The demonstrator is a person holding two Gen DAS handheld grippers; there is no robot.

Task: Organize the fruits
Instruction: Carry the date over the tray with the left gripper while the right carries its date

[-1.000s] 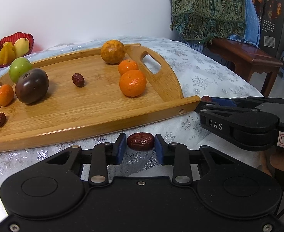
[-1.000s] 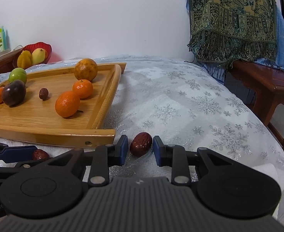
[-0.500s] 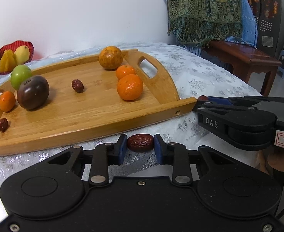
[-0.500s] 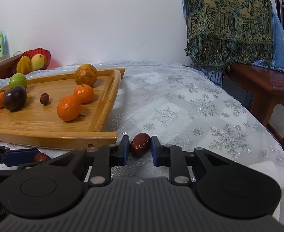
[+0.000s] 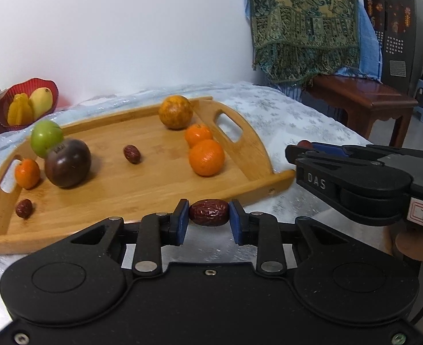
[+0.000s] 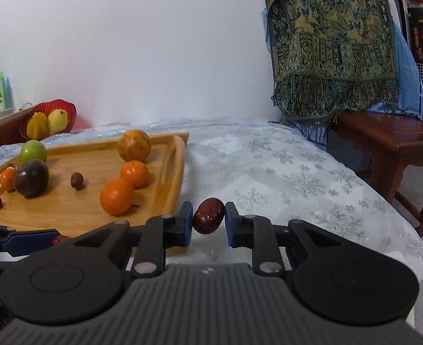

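though apart, each gripper (image 5: pixel 209 220) (image 6: pixel 208 220) tight around one red date (image 5: pixel 208 216) (image 6: pixel 208 215)

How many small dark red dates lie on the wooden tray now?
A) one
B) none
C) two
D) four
C: on the wooden tray one dark red date lies mid-tray and another date lies near the tray's left end.

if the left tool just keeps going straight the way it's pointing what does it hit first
Probably the near rim of the wooden tray, just ahead of the left tool, which is shut on a red date. Depth is unclear; if it is high enough, it passes over.
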